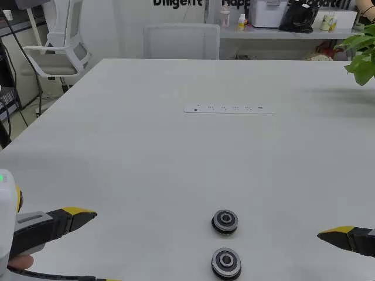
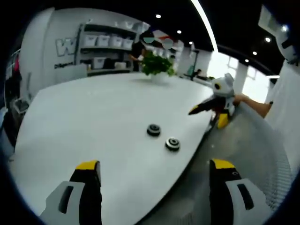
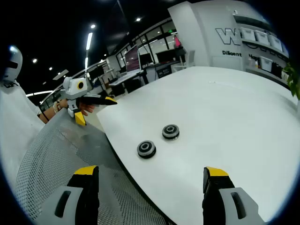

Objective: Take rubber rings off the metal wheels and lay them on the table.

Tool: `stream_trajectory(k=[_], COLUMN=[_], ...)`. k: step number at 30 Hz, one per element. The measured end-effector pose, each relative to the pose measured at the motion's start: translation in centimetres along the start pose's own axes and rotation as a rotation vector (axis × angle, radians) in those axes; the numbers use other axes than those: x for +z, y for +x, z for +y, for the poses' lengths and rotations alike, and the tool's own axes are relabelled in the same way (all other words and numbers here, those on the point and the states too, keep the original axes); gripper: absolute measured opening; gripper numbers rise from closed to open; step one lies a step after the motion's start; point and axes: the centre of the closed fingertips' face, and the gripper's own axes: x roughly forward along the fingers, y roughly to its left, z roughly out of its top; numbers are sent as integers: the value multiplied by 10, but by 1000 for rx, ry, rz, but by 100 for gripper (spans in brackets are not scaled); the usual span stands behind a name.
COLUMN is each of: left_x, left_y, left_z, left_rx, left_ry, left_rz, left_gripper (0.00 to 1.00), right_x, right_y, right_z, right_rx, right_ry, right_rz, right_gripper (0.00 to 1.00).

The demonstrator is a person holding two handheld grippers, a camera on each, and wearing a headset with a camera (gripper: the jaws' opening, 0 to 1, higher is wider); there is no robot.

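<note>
Head view: two wheels (image 1: pixel 225 222), rings (image 1: pixel 214 266) on, lie flat by the table's (image 1: pixel 176 164) near edge, between left gripper (image 1: pixel 101 246) and right gripper (image 3: pixel 150 170), both wide open and empty; the right looks slightly nearer.

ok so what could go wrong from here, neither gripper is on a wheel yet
1. The near wheel lies flat close to the front edge of the table; a sideways nudge might push it off.
2. Nothing holds the wheels, so tugging a rubber ring one-handed may just drag the wheel. The left gripper and right gripper, both open, probably need to share: one pins, one peels.
3. The far wheel sits close by and could get knocked.
</note>
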Motion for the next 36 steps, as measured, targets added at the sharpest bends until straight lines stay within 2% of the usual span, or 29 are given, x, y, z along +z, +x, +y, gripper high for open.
stream_trajectory(k=[6,13,25,32,36], left_x=[1,0,2,1,1], left_y=[-1,0,0,0,-2], left_z=[2,0,-1,-3,0], left_rx=[11,-4,-11,-19,-10], left_ry=[-3,4,-7,-6,-13], left_rz=[-8,2,-13,-7,-14], left_gripper=[98,98,98,99,99], right_x=[1,1,-1,-2,-3], right_y=[1,0,1,1,2], right_z=[1,0,-1,-1,1], right_rx=[7,-1,-1,-4,7], right_ry=[-1,4,2,6,1], right_rz=[-2,-4,10,15,22], right_gripper=[91,91,91,91,91])
